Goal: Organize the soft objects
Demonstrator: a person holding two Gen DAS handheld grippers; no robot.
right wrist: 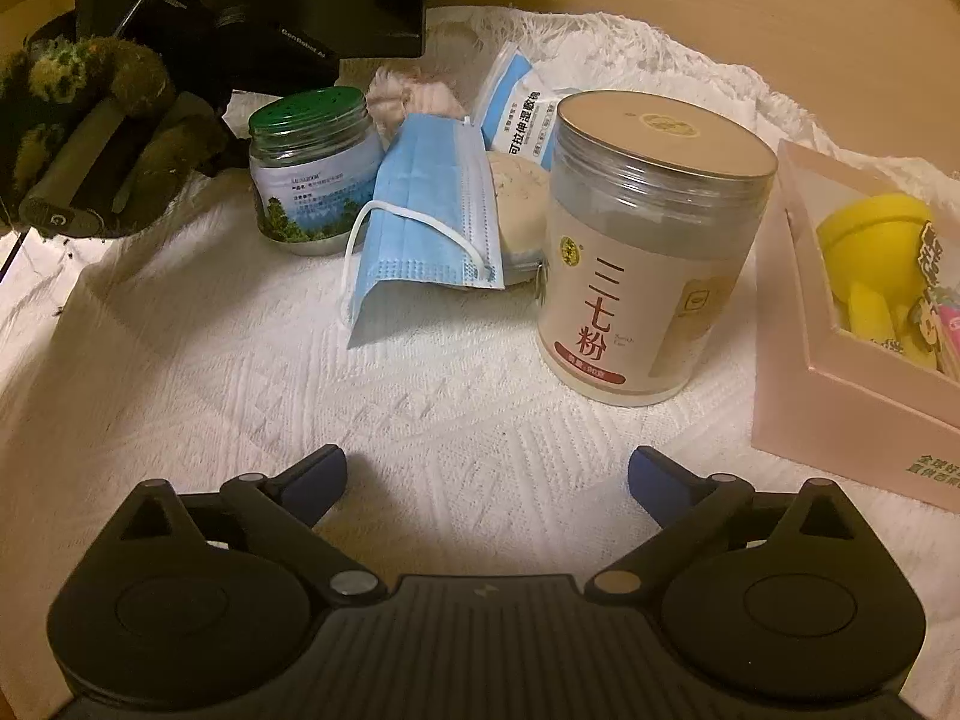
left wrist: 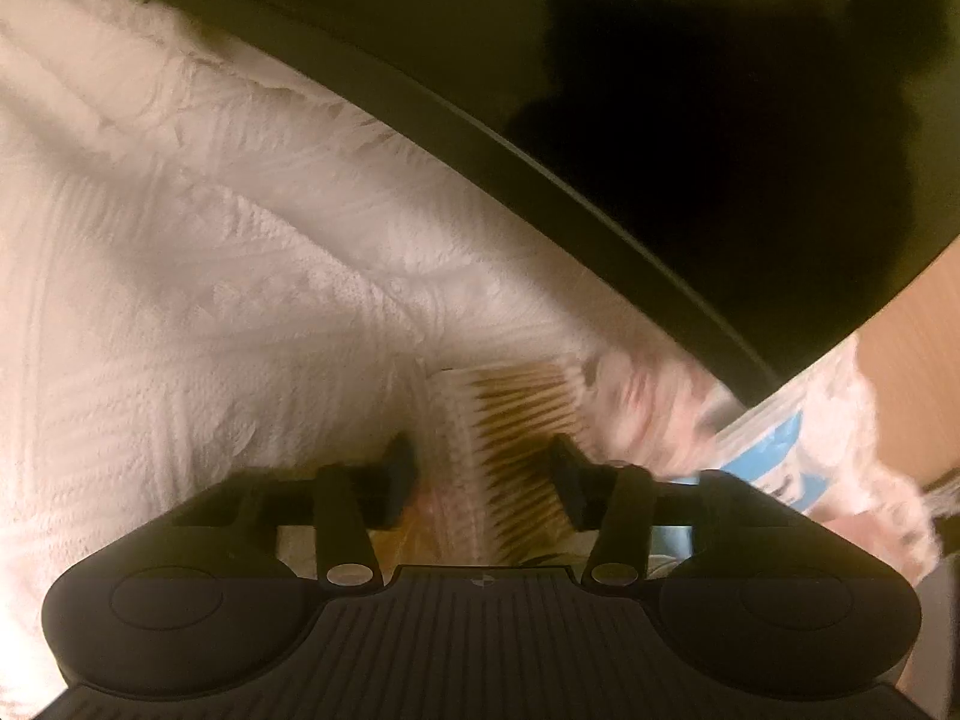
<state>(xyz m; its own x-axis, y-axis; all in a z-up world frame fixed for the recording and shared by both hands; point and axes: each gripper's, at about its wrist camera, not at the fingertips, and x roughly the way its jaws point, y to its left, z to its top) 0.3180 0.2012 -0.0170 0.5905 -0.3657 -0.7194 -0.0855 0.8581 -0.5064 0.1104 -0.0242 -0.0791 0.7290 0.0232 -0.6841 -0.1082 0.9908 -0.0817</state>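
In the left wrist view my left gripper (left wrist: 483,474) is shut on a clear pack of cotton swabs (left wrist: 510,444) with wooden sticks, held above the white textured cloth (left wrist: 180,252). A blurred pink fluffy item (left wrist: 660,396) and a blue-and-white packet (left wrist: 774,450) lie just right of it. In the right wrist view my right gripper (right wrist: 486,480) is open and empty over the white cloth (right wrist: 300,396). Ahead lie a blue face mask (right wrist: 426,210), a round beige puff (right wrist: 519,210), a pink fluffy item (right wrist: 414,99) and a blue-and-white wipes packet (right wrist: 522,114).
A tall powder jar (right wrist: 642,252) and a green-lidded jar (right wrist: 312,174) stand on the cloth. A pink box (right wrist: 840,372) with yellow items sits at right. A dark basket with a green plush (right wrist: 90,138) is at left. A black curved rim (left wrist: 600,192) crosses the left view.
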